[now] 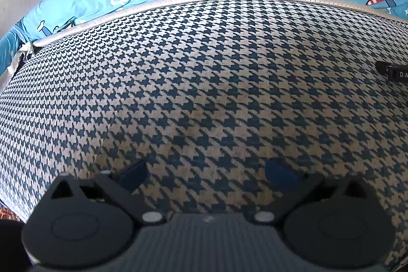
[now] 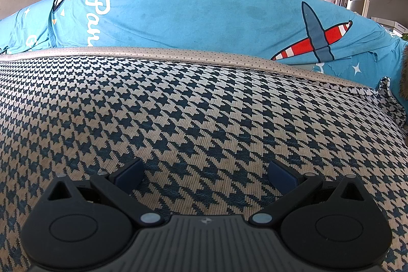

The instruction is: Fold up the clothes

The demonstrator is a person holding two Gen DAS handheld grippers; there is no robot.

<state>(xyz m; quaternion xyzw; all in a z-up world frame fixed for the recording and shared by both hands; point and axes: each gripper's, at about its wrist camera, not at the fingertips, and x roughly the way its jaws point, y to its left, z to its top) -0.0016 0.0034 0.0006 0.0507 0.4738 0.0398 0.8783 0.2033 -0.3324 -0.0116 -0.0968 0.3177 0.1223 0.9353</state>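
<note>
houndstooth cloth [image 1: 204,83] fills both wrist views, spread broad and nearly flat over a blue printed cover [image 2: 204,17] that shows beyond its far side. a pale dotted band [image 2: 178,54] runs along that far edge. whether this spread is a full garment laid out or one already folded over once cannot be told; no sleeve or collar shows.

left gripper [image 1: 205,173] and right gripper [image 2: 206,176] both hover low over the cloth with fingers spread wide and nothing between them. a small dark tag [image 1: 392,72] shows at the right of the left view; what it belongs to is unclear.

judged by the weave, the cloth looks thick and soft, fairly light, likely to drape and sag rather than hold shape, and with enough texture not to slip from the pads. the likeliest places to pinch are the banded far edge and the ruffled corner [image 2: 387,91] at the right, where the layer lifts free.

room looks open across the flat top; the blue cover rises behind the far edge, and the near edge lies hidden under the grippers.
</note>
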